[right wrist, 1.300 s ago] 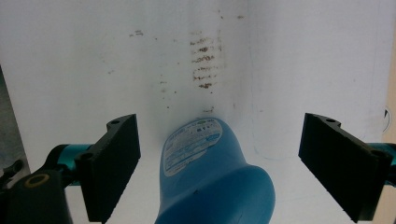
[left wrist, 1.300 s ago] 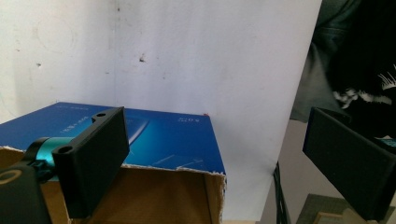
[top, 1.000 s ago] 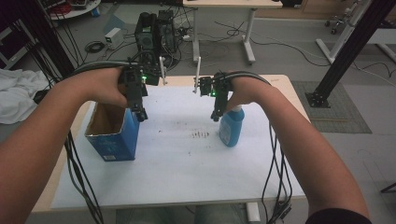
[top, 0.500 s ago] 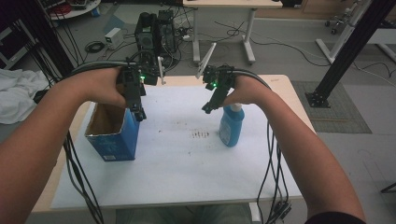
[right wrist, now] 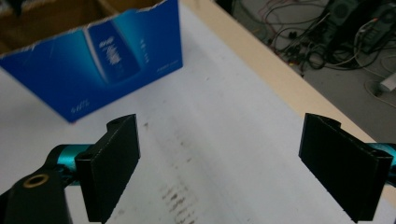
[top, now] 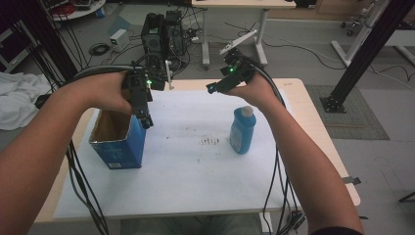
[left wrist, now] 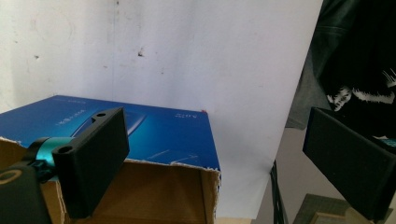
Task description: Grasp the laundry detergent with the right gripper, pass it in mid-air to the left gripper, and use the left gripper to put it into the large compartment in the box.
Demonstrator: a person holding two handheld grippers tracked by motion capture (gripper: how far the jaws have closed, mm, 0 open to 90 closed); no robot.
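Note:
An open blue cardboard box (top: 117,142) stands at the left of the white sheet (top: 195,166). Just above its far right corner hangs my left gripper (top: 145,121), open and pointing down; in the left gripper view the box (left wrist: 154,130) lies under its empty jaws (left wrist: 219,158). A blue bottle (top: 241,131) with a white cap stands upright right of centre. My right gripper (top: 211,89) is held high above the table's far side, left of and beyond the bottle, aimed leftward. In the right gripper view its jaws (right wrist: 229,163) stand wide open and empty, with the box (right wrist: 107,65) ahead.
Dark smudges (top: 211,141) mark the sheet's middle. The wooden table edge (top: 318,122) runs along the right. Beyond the far edge stand a computer tower (top: 159,34), cables and a desk leg. Cables trail from both grippers toward the near edge.
My right gripper has risen from beside the bottle's top and swung to the left, now pointing across the table. The left gripper has hardly moved.

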